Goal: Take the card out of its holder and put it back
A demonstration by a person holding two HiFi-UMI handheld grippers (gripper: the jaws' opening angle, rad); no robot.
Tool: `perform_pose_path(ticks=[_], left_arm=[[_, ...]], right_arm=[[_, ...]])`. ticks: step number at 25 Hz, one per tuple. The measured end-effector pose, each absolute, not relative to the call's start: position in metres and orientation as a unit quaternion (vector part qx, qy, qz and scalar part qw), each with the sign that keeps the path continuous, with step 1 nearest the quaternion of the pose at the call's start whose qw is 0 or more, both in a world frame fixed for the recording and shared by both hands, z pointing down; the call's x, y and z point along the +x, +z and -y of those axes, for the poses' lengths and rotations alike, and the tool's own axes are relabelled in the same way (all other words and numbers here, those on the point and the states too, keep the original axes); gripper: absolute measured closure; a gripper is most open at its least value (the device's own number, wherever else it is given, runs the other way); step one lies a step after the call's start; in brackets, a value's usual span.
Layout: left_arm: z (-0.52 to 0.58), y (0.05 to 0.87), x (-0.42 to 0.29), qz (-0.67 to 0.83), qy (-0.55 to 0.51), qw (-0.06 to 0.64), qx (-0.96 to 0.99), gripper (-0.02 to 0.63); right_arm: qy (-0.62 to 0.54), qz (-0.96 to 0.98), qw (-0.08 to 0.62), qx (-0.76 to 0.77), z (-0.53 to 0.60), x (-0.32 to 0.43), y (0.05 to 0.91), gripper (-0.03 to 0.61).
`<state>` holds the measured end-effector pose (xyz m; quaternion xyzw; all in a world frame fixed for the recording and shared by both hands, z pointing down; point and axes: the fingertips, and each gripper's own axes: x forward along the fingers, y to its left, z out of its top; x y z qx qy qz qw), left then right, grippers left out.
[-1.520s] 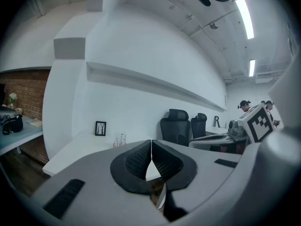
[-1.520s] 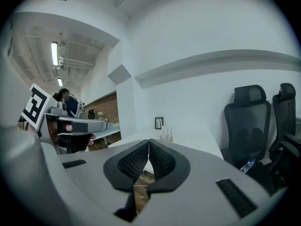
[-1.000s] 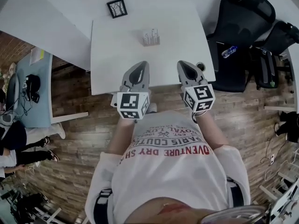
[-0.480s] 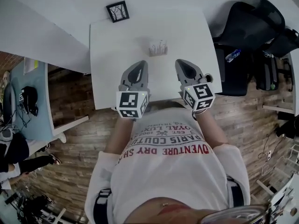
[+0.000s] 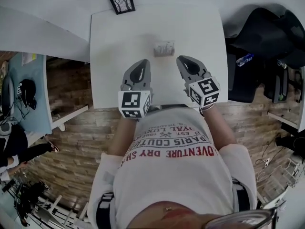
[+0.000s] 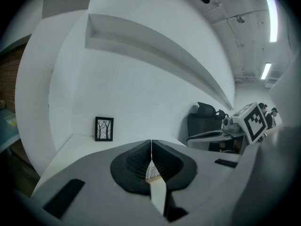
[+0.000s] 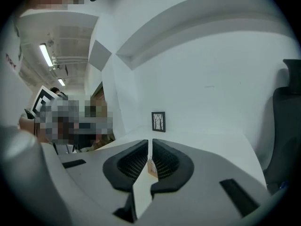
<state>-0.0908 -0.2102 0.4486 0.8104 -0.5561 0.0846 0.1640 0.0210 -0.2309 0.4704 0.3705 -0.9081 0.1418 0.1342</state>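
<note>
The card [image 5: 163, 46] stands upright in its holder [image 5: 164, 54] — seated in it, not taken out. The holder is a small, light wooden block that rests flat on the white table [image 5: 109, 56], about midway across the top, well in from every edge. The card is pale and bears thin dark lines like bare branches. It rises straight from the block's top, its lower edge sunk in the wood — nothing touches either.
</note>
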Motion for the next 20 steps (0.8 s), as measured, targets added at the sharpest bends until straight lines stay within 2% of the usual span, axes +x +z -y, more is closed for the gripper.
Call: perform_pose_path(ticks=[6,7,8,9,20], left_arm=[[0.230,0.473,-0.087,0.575,0.095,0.184,0.791,0.589],[0.233,0.476,-0.087,0.579,0.097,0.188,0.788,0.589],[0.235,0.480,-0.086,0.581,0.100,0.191,0.785,0.589],[0.238,0.484,-0.085,0.584,0.103,0.193,0.782,0.589],[0.255,0.509,-0.059,0.588,0.140,0.202,0.771,0.589]], right_arm=[[0.137,0.922,0.167,0.321,0.260,0.022,0.502,0.548],[0.135,0.925,0.173,0.308,0.265,0.022,0.507,0.499],[0.133,0.929,0.181,0.295,0.269,0.020,0.512,0.412],[0.129,0.932,0.188,0.281,0.273,0.020,0.517,0.403],[0.090,0.960,0.237,0.122,0.304,0.010,0.556,0.399]])
